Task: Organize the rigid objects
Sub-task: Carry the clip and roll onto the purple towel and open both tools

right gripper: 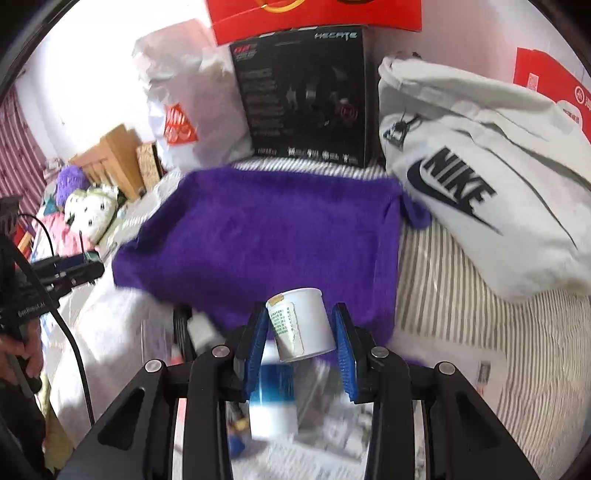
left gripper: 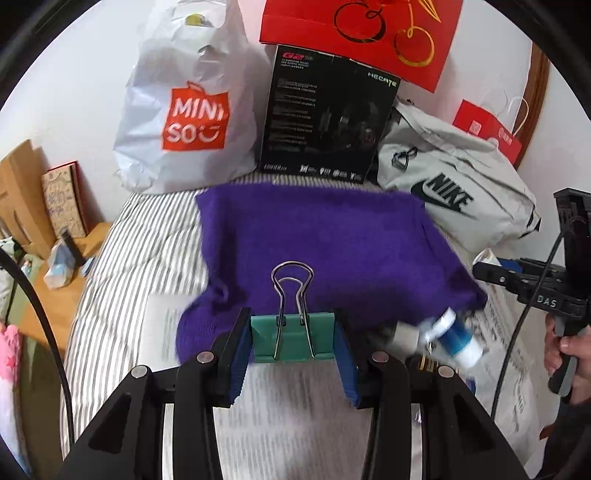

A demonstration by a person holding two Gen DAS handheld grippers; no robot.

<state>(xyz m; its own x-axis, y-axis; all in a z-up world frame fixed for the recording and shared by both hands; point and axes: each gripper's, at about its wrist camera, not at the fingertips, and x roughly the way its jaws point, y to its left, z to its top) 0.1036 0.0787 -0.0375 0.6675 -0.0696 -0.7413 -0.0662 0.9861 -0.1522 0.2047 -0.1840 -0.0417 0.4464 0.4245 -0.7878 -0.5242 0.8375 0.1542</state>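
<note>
My left gripper (left gripper: 293, 341) is shut on a green binder clip (left gripper: 293, 338), held above the near edge of a purple cloth (left gripper: 325, 243) spread on the striped bed. My right gripper (right gripper: 301, 328) is shut on a small white cup (right gripper: 301, 323) with green print, held over the cloth's near edge (right gripper: 266, 240). A blue and white bottle (left gripper: 456, 338) lies on the bed at the cloth's right corner; in the right wrist view it shows blurred below the cup (right gripper: 273, 395). The right gripper's body shows at the right edge of the left wrist view (left gripper: 535, 288).
Behind the cloth stand a white Miniso bag (left gripper: 184, 110), a black headset box (left gripper: 325, 114), a red gift bag (left gripper: 369, 33) and a grey Nike bag (left gripper: 454, 199). Printed papers (left gripper: 517, 369) lie on the bed at right. A wooden bedside table (left gripper: 55, 280) stands left.
</note>
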